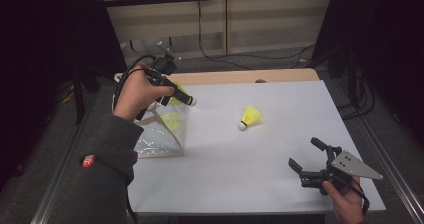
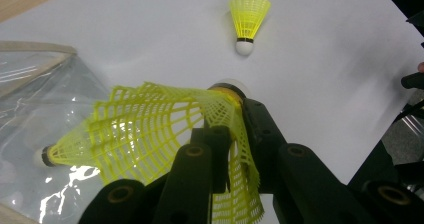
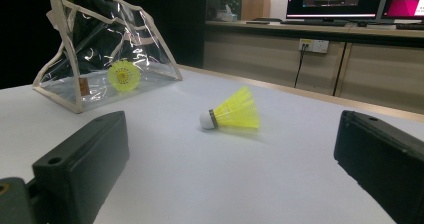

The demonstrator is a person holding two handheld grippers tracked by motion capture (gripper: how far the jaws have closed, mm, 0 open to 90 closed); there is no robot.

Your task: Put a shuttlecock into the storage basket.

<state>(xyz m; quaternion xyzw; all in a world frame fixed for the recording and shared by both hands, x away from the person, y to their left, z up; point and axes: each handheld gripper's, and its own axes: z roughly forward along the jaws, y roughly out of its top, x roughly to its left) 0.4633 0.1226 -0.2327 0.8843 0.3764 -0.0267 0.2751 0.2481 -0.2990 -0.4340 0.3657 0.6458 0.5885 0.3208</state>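
One shuttlecock (image 2: 165,129) in left tool (image 2: 235,129)

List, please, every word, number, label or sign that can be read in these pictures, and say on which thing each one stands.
No text can be read.
Red round patch on the sleeve: has a white mark, too small to read.
Small brown tag on the clear bag: too blurred to read.
Monitors in the background: writing too small to read.
Shuttlecocks and both grippers: no print visible.
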